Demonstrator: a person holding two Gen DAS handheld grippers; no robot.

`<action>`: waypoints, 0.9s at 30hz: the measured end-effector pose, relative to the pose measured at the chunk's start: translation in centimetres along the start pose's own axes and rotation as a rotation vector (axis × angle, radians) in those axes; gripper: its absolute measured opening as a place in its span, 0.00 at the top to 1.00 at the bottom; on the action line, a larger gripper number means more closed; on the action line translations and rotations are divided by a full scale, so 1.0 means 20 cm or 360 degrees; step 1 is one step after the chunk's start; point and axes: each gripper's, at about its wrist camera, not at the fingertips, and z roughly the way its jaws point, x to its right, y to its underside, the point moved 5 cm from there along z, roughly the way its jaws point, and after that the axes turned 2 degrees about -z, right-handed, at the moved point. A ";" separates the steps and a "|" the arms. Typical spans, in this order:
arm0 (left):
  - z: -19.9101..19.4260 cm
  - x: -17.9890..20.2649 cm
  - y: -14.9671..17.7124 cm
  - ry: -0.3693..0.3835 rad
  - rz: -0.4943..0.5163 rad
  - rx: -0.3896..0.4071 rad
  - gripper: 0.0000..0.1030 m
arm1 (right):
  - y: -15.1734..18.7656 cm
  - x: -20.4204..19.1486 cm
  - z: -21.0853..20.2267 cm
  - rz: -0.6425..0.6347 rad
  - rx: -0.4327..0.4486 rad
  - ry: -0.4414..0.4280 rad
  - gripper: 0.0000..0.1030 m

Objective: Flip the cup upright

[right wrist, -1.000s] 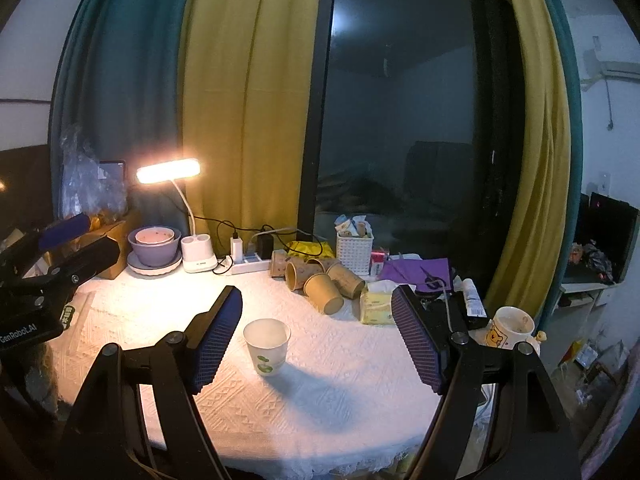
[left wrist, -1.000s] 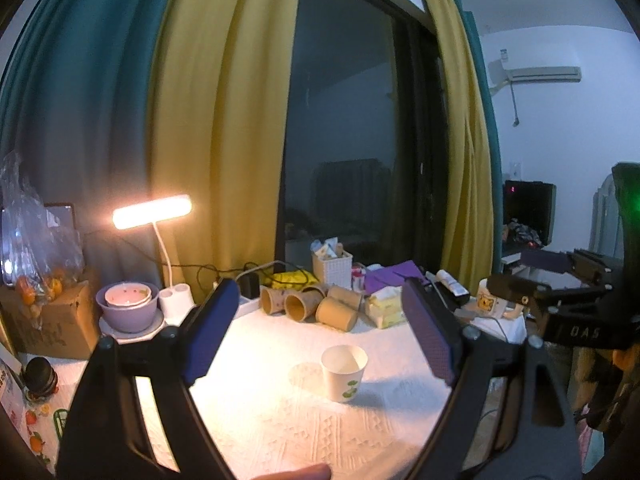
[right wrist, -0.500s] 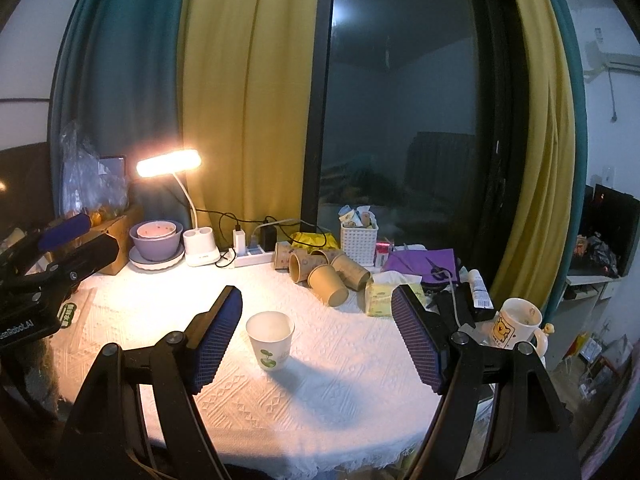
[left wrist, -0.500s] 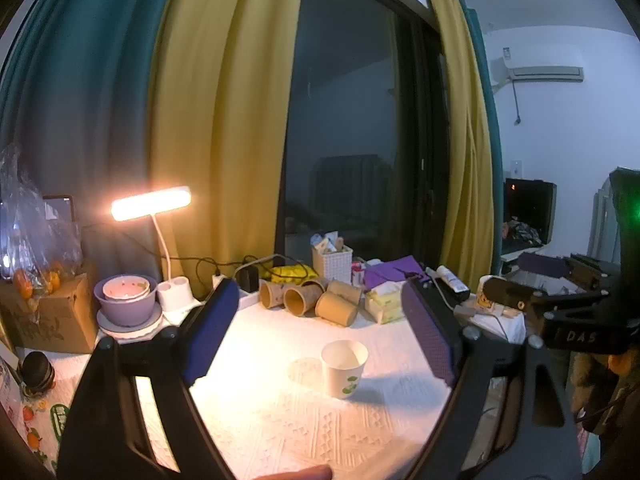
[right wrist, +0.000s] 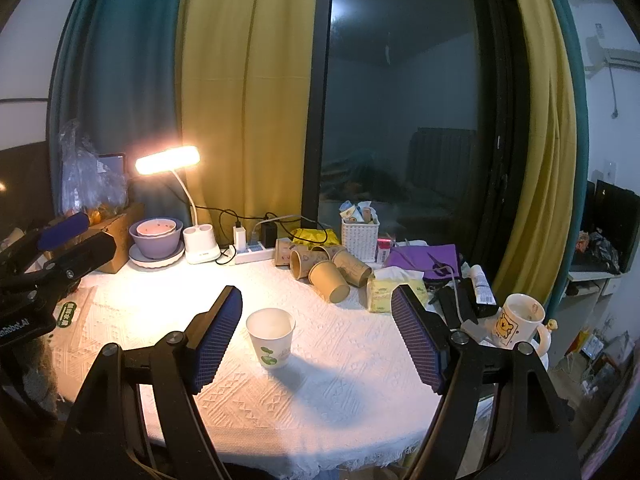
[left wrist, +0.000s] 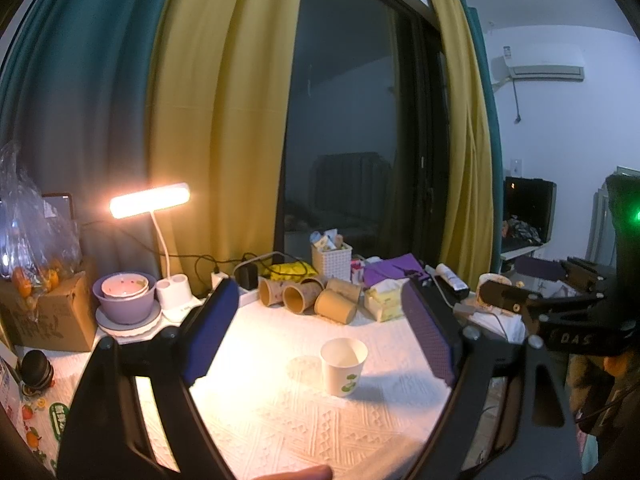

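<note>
A white paper cup [left wrist: 343,366] with a green leaf print stands upright, mouth up, on the white tablecloth [left wrist: 288,420]. It also shows in the right wrist view [right wrist: 271,337]. My left gripper [left wrist: 318,334] is open and empty, raised above and short of the cup. My right gripper [right wrist: 316,338] is open and empty, also held back from the cup, which sits nearer its left finger [right wrist: 216,338]. The right gripper shows at the right edge of the left wrist view [left wrist: 560,312], and the left gripper at the left edge of the right wrist view [right wrist: 56,256].
Several brown paper cups [right wrist: 324,270] lie on their sides at the table's back, beside a white basket [right wrist: 360,236], a tissue pack [right wrist: 394,290] and purple cloth [right wrist: 424,258]. A lit desk lamp [right wrist: 168,160], purple bowls [right wrist: 156,236] and a power strip [right wrist: 252,254] stand back left. A bear mug [right wrist: 518,320] sits right.
Both grippers have drifted slightly, so the table sits a little lower and closer in view. The cup has stayed upright in place. Both grippers stay open.
</note>
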 end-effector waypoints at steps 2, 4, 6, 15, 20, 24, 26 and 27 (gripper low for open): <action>0.00 0.00 0.00 0.0000 0.0000 0.0000 0.18 | 0.01 0.00 0.00 0.0001 -0.0005 -0.0002 0.22; 0.00 0.00 0.00 0.0002 0.0000 -0.0001 0.18 | 0.01 -0.01 0.01 0.0001 -0.0007 -0.0006 0.22; 0.00 0.00 0.00 0.0001 0.0001 -0.0002 0.18 | 0.01 -0.01 0.01 0.0002 -0.0010 -0.0006 0.22; 0.00 0.00 0.01 0.0001 0.0000 -0.0004 0.18 | 0.02 -0.01 0.01 0.0005 -0.0018 -0.0009 0.22; 0.00 0.01 0.01 -0.0001 -0.0001 -0.0006 0.18 | 0.02 -0.01 0.01 0.0006 -0.0017 -0.0008 0.22; 0.00 0.01 0.03 -0.0004 -0.0001 -0.0008 0.18 | 0.02 -0.01 0.02 0.0007 -0.0020 -0.0007 0.22; -0.01 0.02 0.03 -0.0004 -0.0002 -0.0009 0.18 | 0.02 -0.01 0.02 0.0005 -0.0019 -0.0007 0.22; -0.01 0.02 0.03 -0.0004 -0.0003 -0.0009 0.18 | 0.02 -0.01 0.02 0.0006 -0.0019 -0.0007 0.22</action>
